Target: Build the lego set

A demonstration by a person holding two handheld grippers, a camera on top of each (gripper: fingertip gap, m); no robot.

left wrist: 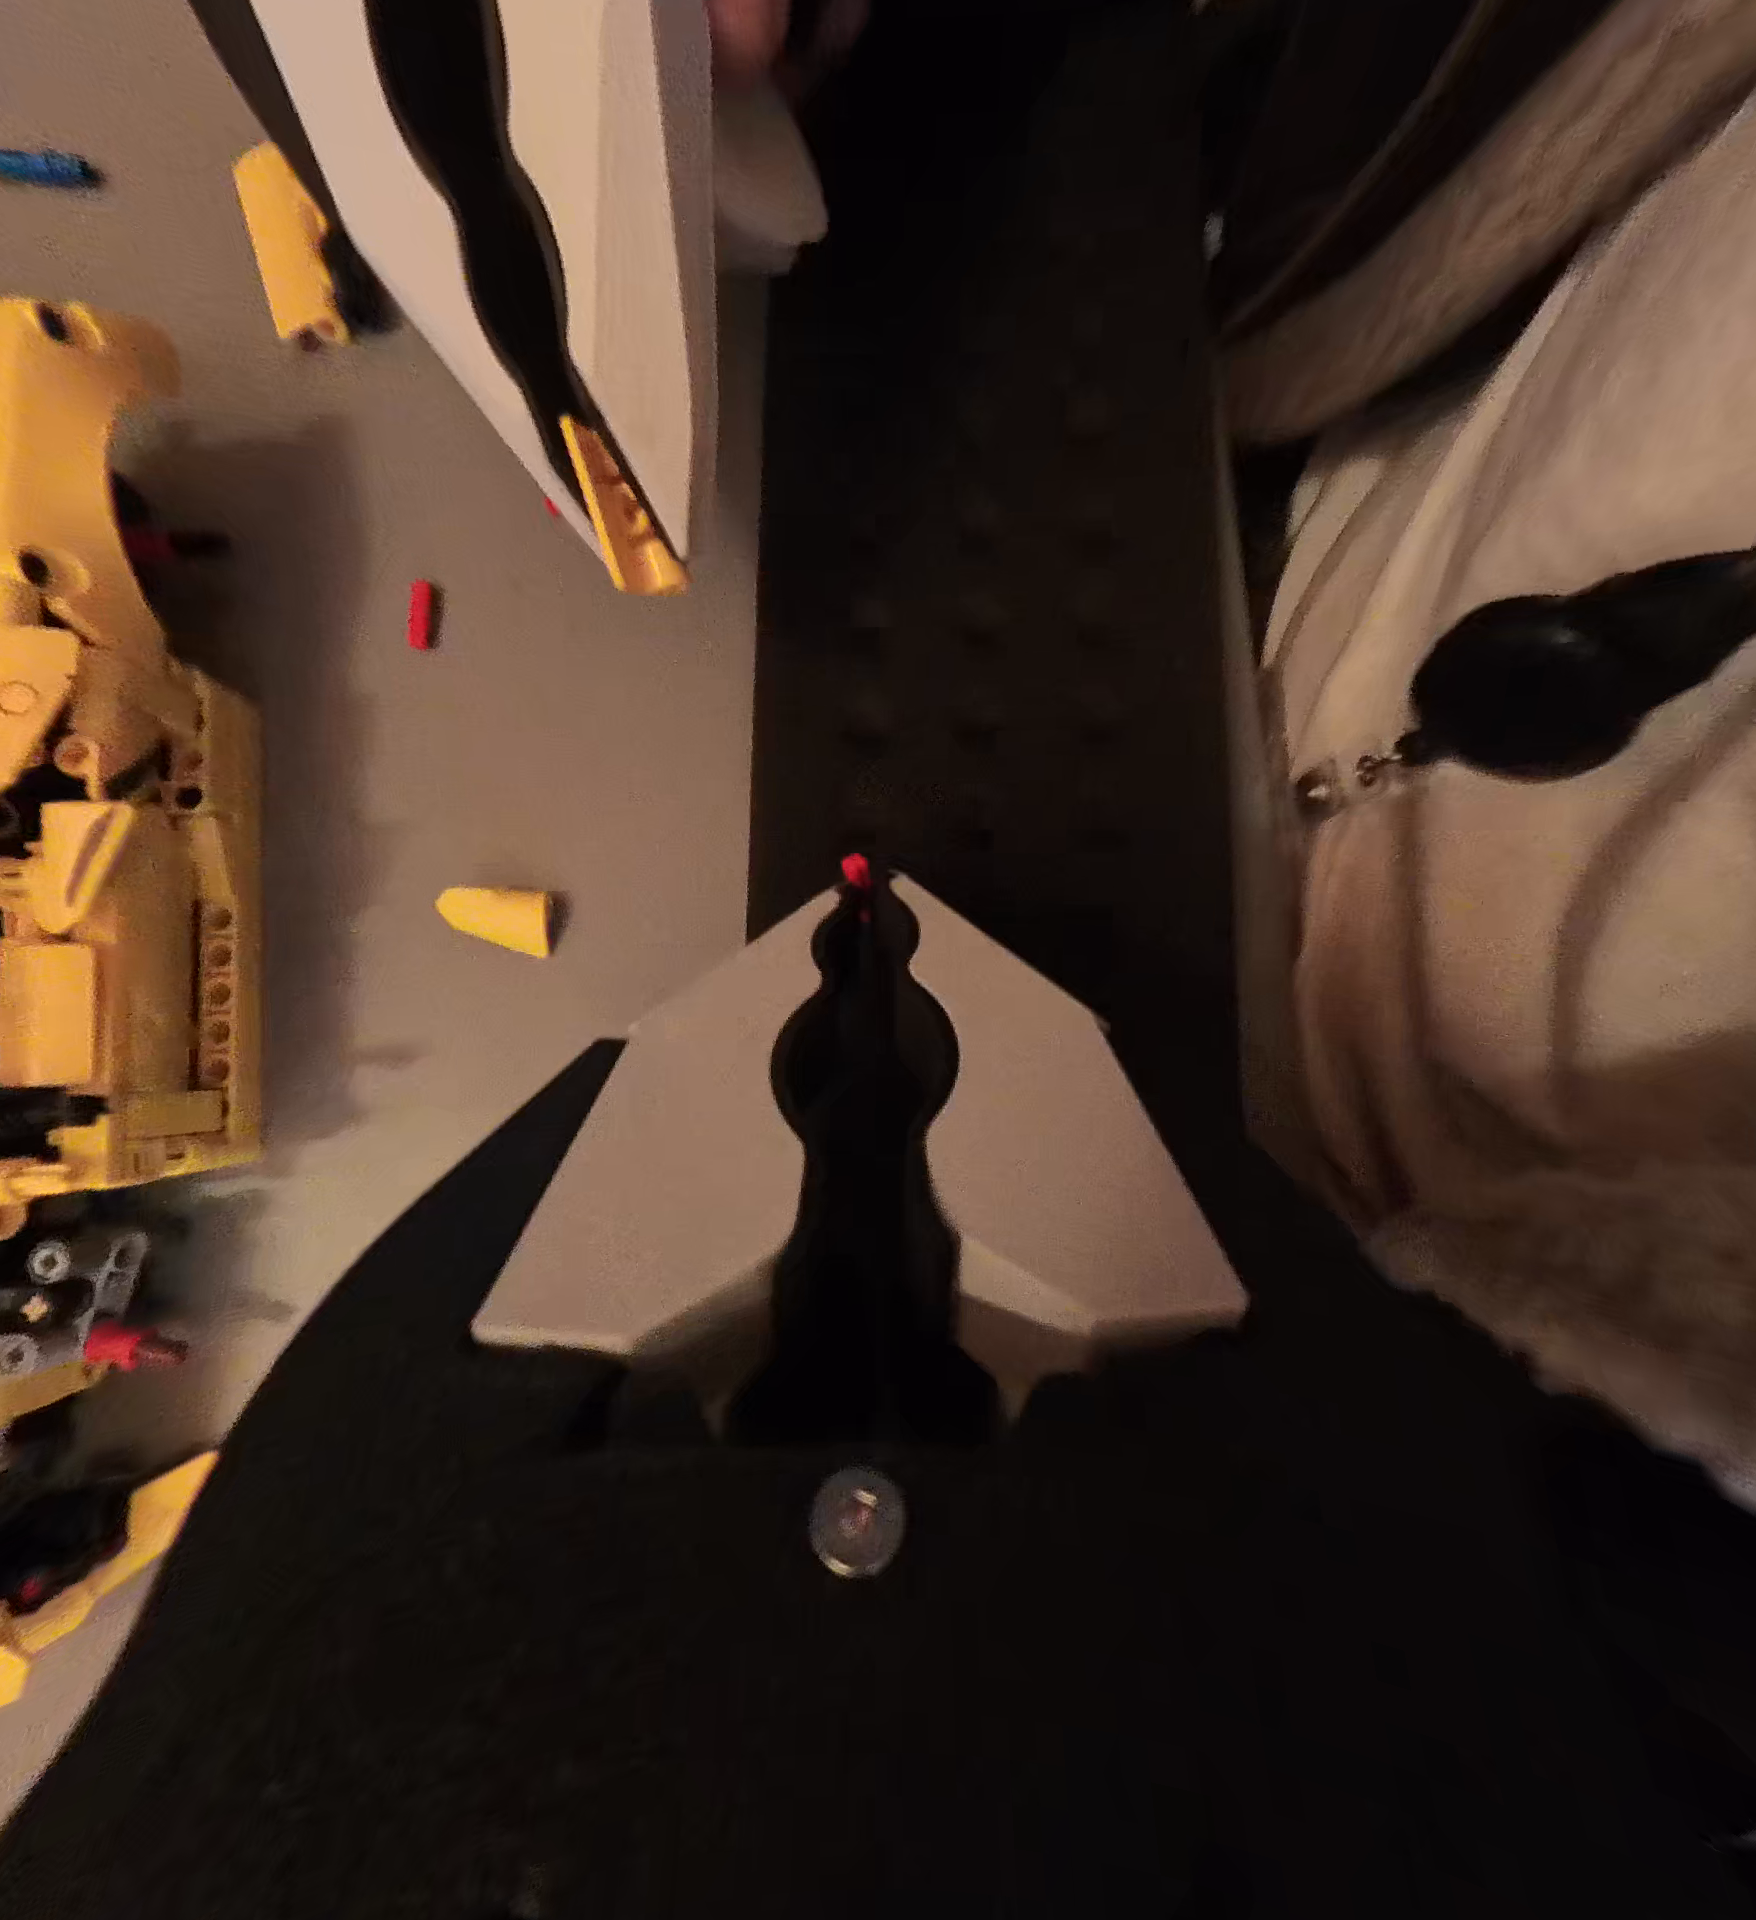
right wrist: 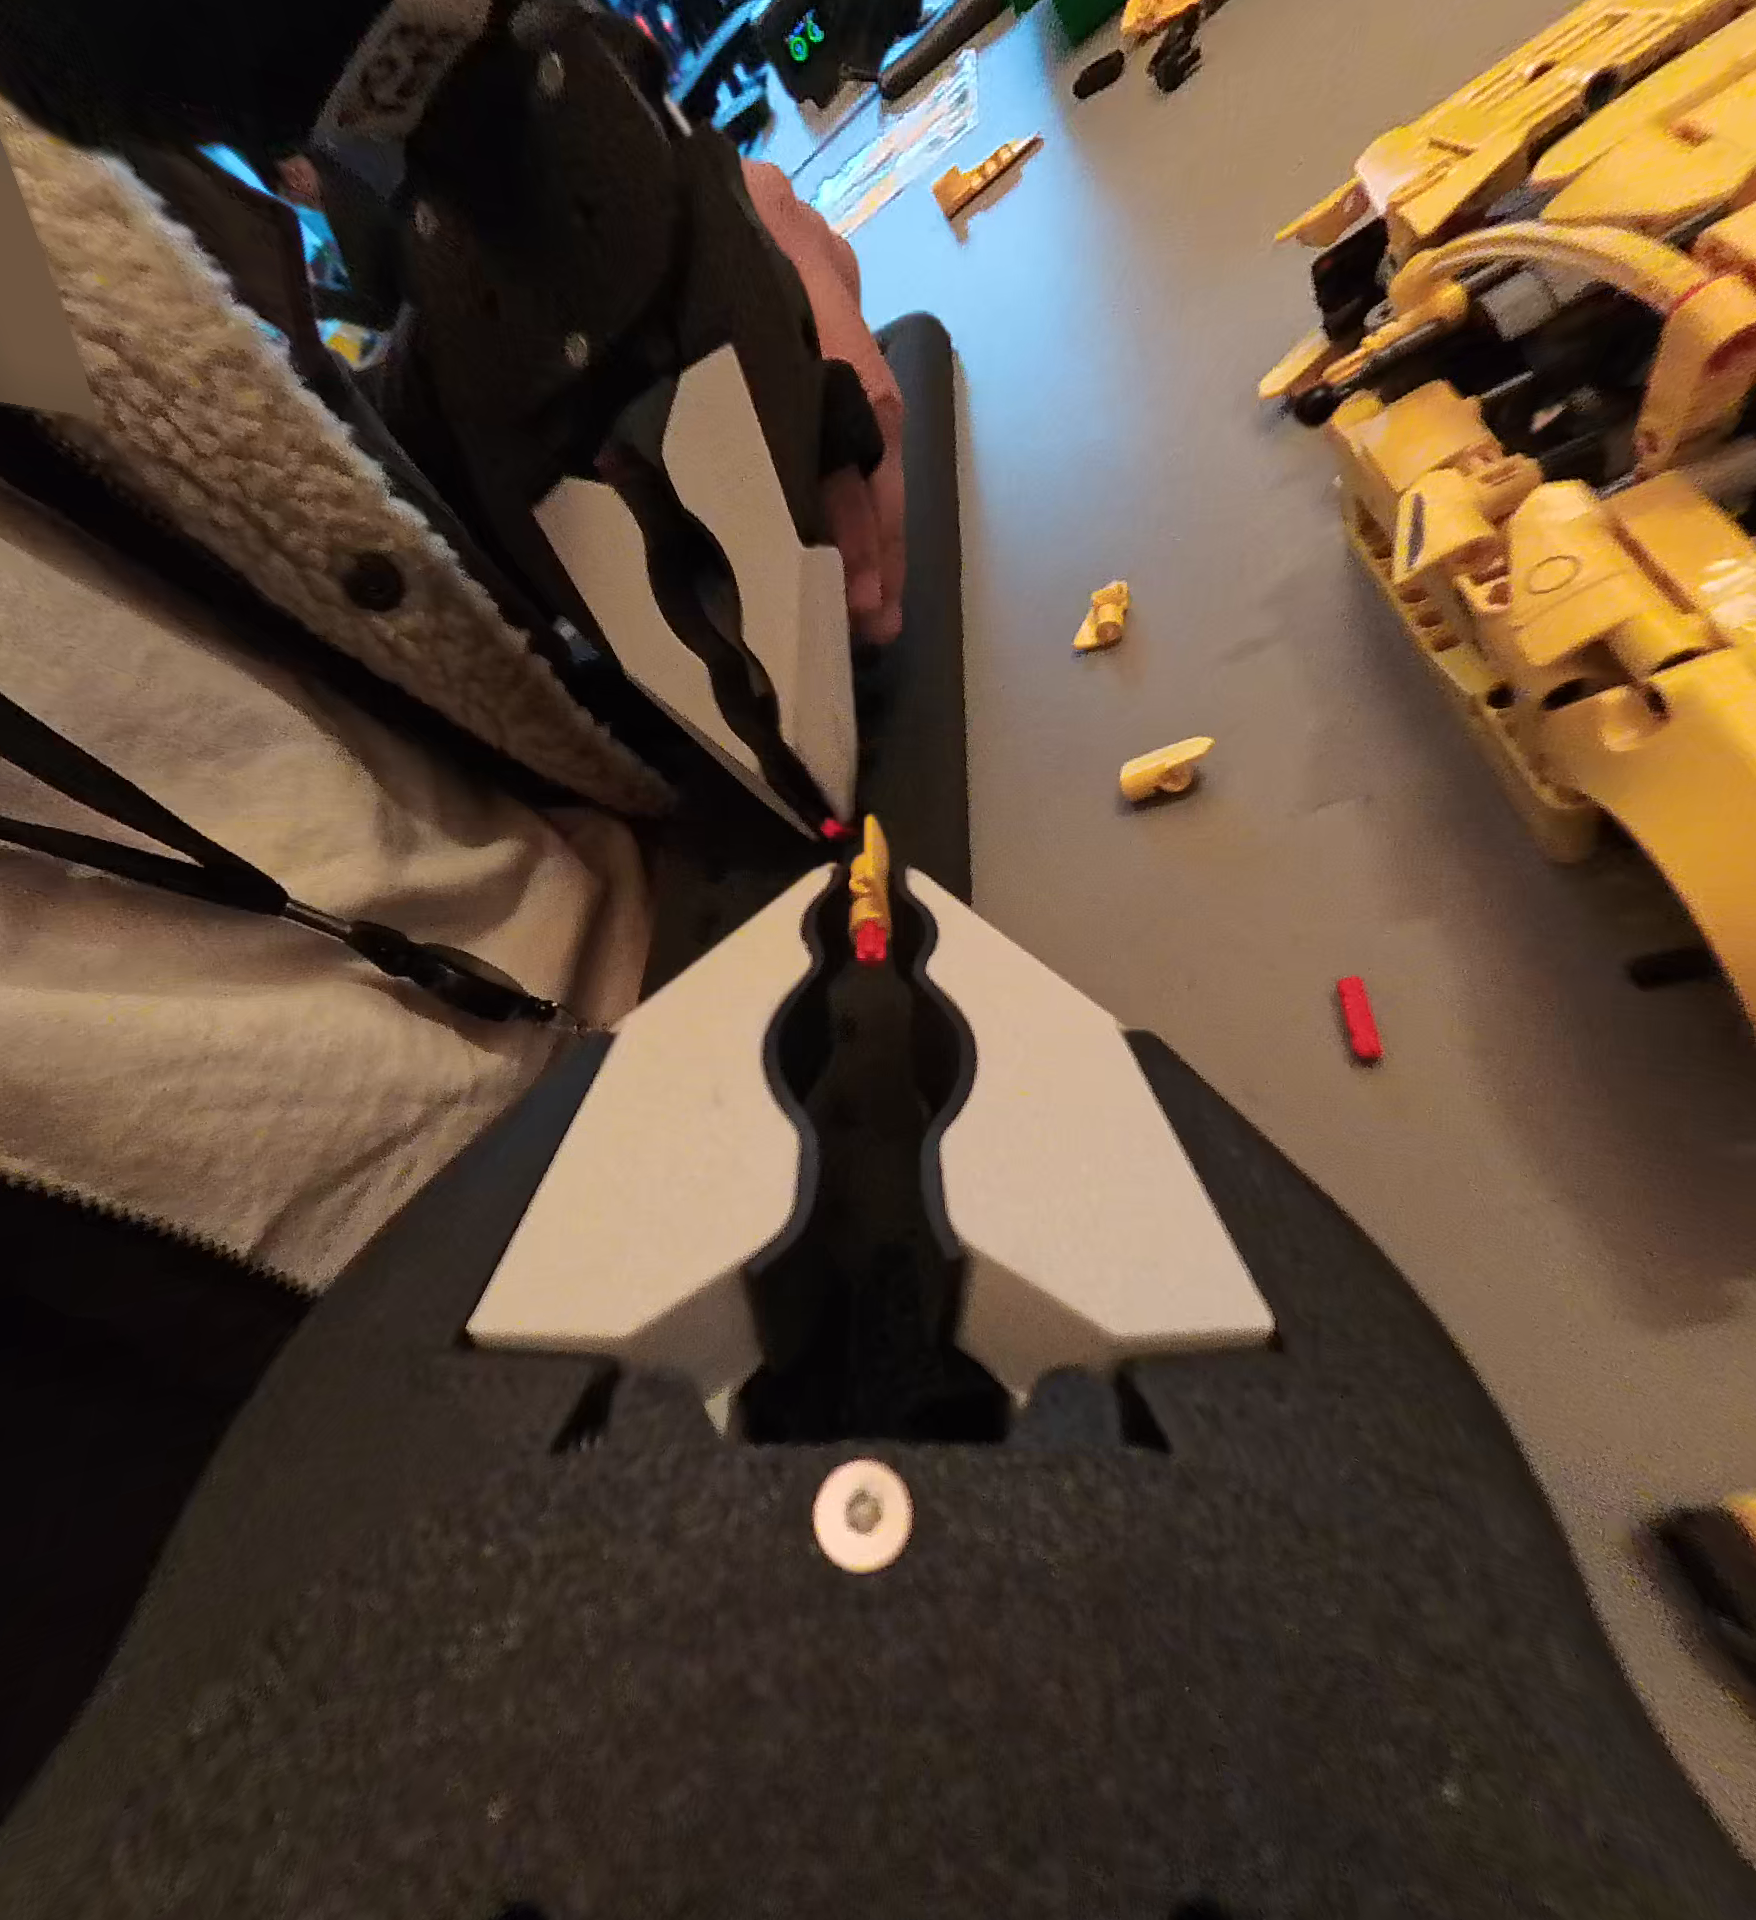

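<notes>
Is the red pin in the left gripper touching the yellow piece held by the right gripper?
Apart. The right wrist view shows a thin dark gap between the red pin at the left gripper and the yellow piece clamped in the right gripper.

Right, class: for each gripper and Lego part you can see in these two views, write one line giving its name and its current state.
Left gripper: shut on a small red pin.
Small red pin: pinched at the fingertips, tip protruding.
Right gripper: shut on a yellow piece.
Yellow piece: held upright, red pin already at its base.
Yellow model: partly built, resting on the table.
Loose red pin: lying flat, untouched.
Two loose yellow connectors: lying free.
</notes>
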